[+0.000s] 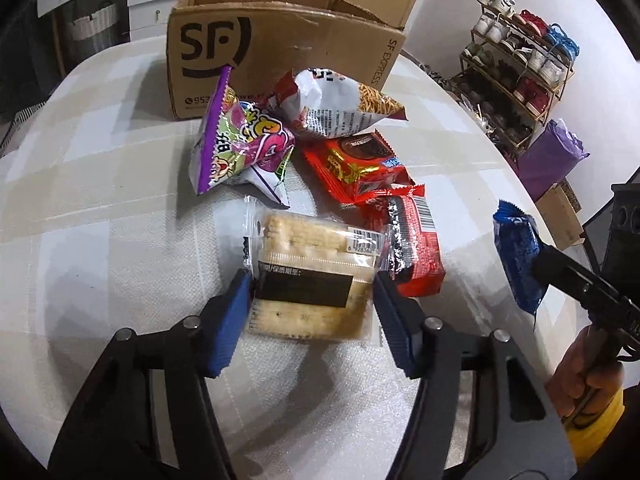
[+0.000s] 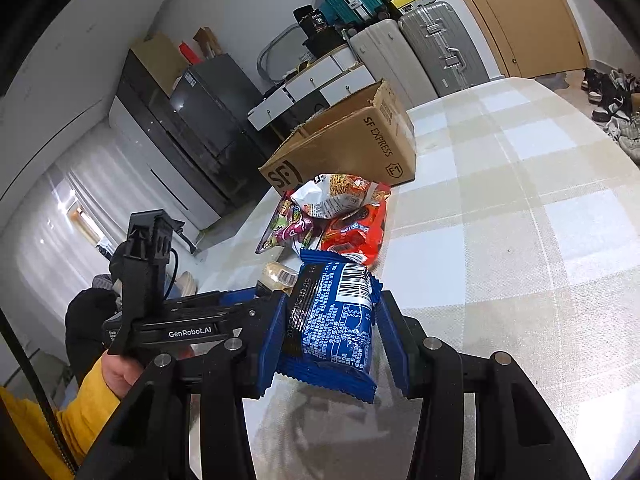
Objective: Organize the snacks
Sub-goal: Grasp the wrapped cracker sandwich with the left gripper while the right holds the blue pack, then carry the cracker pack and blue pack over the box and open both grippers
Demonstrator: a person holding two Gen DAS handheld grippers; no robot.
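A clear pack of crackers (image 1: 308,256) lies on the checked tablecloth (image 1: 100,200), and my left gripper (image 1: 310,300) is shut on it, one blue pad against each side of the near end. Beyond it lie a red barcode pack (image 1: 416,248), a red cookie pack (image 1: 356,168), a purple candy bag (image 1: 236,148) and a white noodle-snack bag (image 1: 340,104). Behind them stands an open SF cardboard box (image 1: 280,52). My right gripper (image 2: 330,312) is shut on a blue snack pack (image 2: 340,312), held above the table to the right of the pile.
A shoe rack (image 1: 516,72) and a purple bag (image 1: 552,156) stand beyond the table's right edge. Suitcases (image 2: 440,48), white drawers and a dark fridge (image 2: 168,120) line the far wall. A person's hand with a yellow sleeve (image 2: 92,392) holds the left gripper.
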